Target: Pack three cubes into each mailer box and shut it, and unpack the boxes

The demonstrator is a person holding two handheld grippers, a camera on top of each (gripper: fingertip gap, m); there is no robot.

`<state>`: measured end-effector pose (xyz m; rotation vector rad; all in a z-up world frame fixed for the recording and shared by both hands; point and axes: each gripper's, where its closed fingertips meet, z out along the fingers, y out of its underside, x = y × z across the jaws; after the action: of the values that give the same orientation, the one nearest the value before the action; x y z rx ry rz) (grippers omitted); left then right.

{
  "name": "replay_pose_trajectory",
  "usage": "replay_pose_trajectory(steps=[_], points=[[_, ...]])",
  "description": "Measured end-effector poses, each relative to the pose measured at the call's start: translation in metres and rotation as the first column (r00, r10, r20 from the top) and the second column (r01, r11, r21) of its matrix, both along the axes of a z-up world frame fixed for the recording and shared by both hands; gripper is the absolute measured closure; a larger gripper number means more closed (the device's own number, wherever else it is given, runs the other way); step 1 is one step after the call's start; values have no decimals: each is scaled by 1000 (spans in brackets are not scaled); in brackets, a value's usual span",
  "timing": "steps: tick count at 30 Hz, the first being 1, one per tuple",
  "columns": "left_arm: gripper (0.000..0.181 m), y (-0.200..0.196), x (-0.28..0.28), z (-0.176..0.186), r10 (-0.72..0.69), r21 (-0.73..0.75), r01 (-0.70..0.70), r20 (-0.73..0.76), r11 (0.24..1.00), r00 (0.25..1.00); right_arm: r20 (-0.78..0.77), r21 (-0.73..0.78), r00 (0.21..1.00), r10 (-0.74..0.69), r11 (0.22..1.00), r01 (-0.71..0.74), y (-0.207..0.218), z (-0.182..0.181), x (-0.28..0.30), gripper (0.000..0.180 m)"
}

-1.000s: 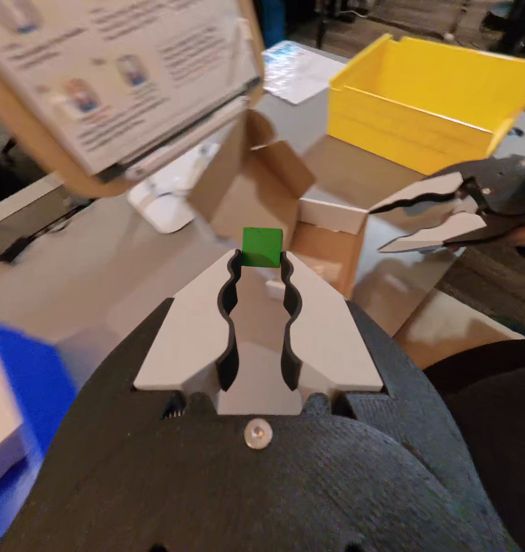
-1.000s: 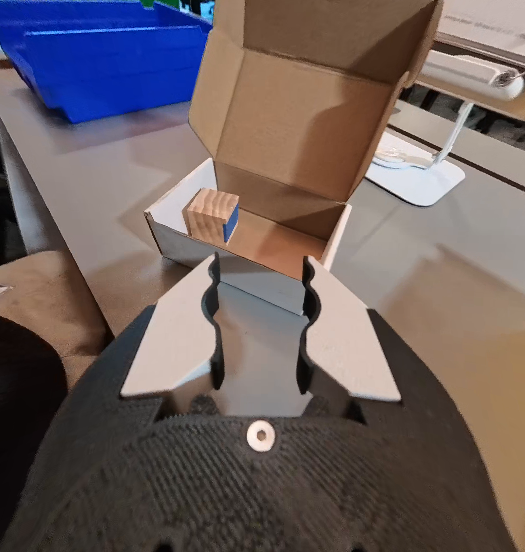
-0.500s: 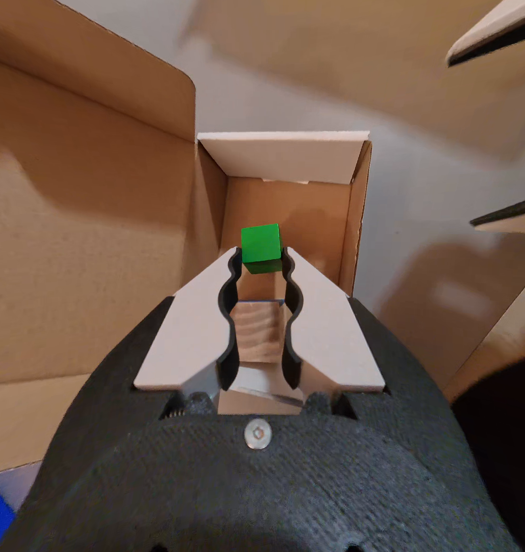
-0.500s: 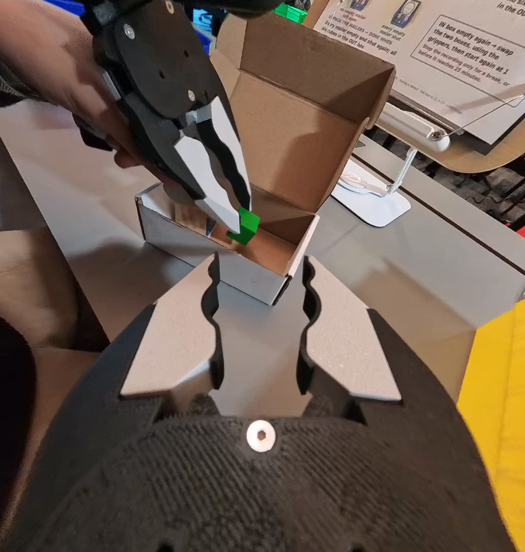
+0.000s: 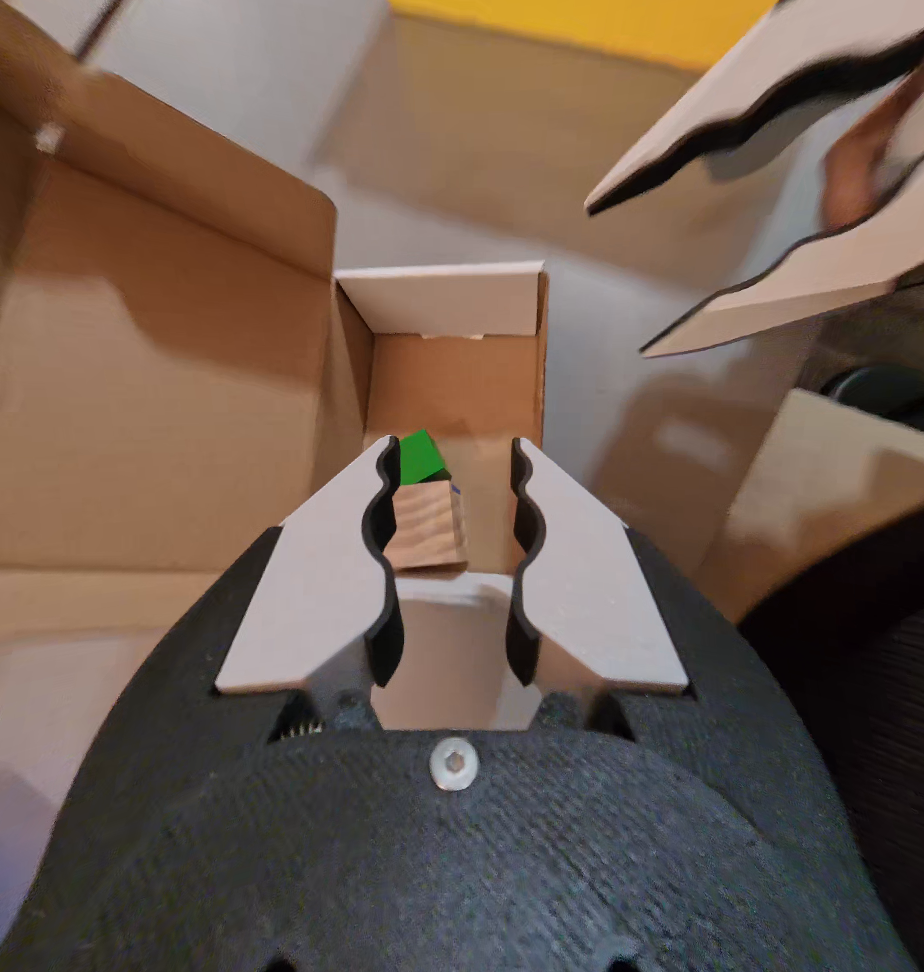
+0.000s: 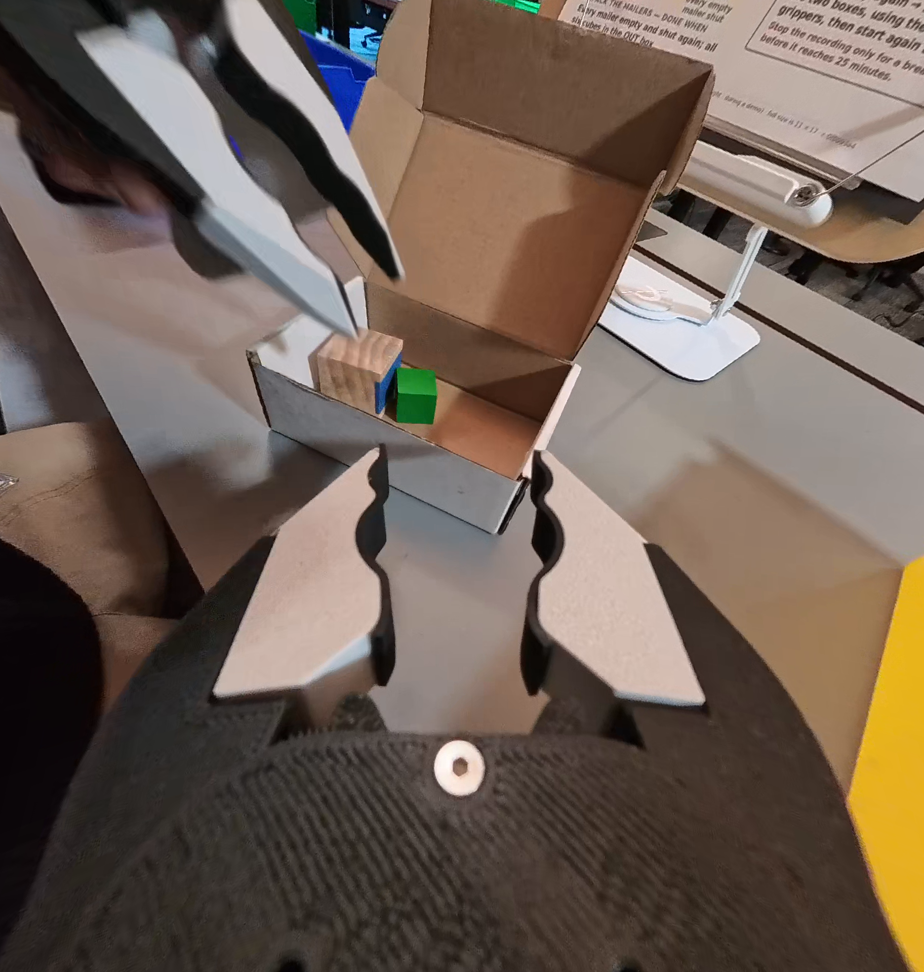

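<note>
- The left gripper (image 5: 454, 457) hangs over the open mailer box (image 6: 396, 468), its jaws spread and holding nothing; in the right wrist view it shows blurred at 10 o'clock (image 6: 365, 294), tips just above the wooden cube.
- The green cube (image 6: 416, 395) sits on the box floor, just beside the wooden cube with the blue face (image 6: 357, 371), at its 3 o'clock in the right wrist view.
- Half a second ago that green cube was pinched between the left gripper's tips inside the box; now it is released and the jaws have widened.
- Progress, as I judge it: two cubes are in this box, so one more is needed before the lid (image 6: 523, 210), standing upright at 12 o'clock, can be folded shut. The other boxes and all the unpacking seem still ahead.
- The right gripper (image 6: 454, 473) is spread and empty, hovering over the grey surface (image 6: 659, 473) near the box's front corner; it has drawn nearer since the earlier frame.
- Farther out: a yellow bin (image 6: 912, 710) at 4 o'clock, a blue bin (image 6: 338, 73) at 11 o'clock, and an instruction sheet on a white stand (image 6: 712, 326) at 2 o'clock.
</note>
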<state>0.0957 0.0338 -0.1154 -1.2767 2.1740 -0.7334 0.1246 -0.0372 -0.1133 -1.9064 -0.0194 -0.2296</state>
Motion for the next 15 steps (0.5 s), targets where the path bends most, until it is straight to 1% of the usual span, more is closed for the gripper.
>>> replay_pose_trajectory(steps=[2,4,6,7,9,11,13,14,15], points=[[139,12,-15,28,48,-82,-42,64,996,997,-3,1,1000,-2,1000,2,0,-1,0,126],[137,47,-32,53,163,-147,-147,109,978,981,-9,-4,1000,-5,1000,5,1,-3,1,127],[135,103,-54,73,309,-159,-287,138,945,941,-21,-26,1000,-4,1000,4,0,-10,-1,127],[134,136,-68,80,383,-142,-364,149,921,912,-31,-38,1000,3,999,-4,0,-14,-3,127],[132,203,-102,91,516,-49,-515,162,856,841,-57,-42,998,20,999,-22,2,-16,-9,127],[129,265,-139,91,610,82,-624,149,777,779,-92,-26,995,22,999,-25,6,-14,-11,125],[125,315,-172,78,689,175,-691,83,701,720,-120,-11,993,3,1000,-5,9,-11,-8,123],[123,333,-183,67,723,182,-716,37,674,690,-132,-5,991,-6,1000,6,10,-10,-6,122],[124,346,-191,54,742,170,-730,-13,662,670,-143,3,990,-14,1000,14,12,-8,-4,122]])
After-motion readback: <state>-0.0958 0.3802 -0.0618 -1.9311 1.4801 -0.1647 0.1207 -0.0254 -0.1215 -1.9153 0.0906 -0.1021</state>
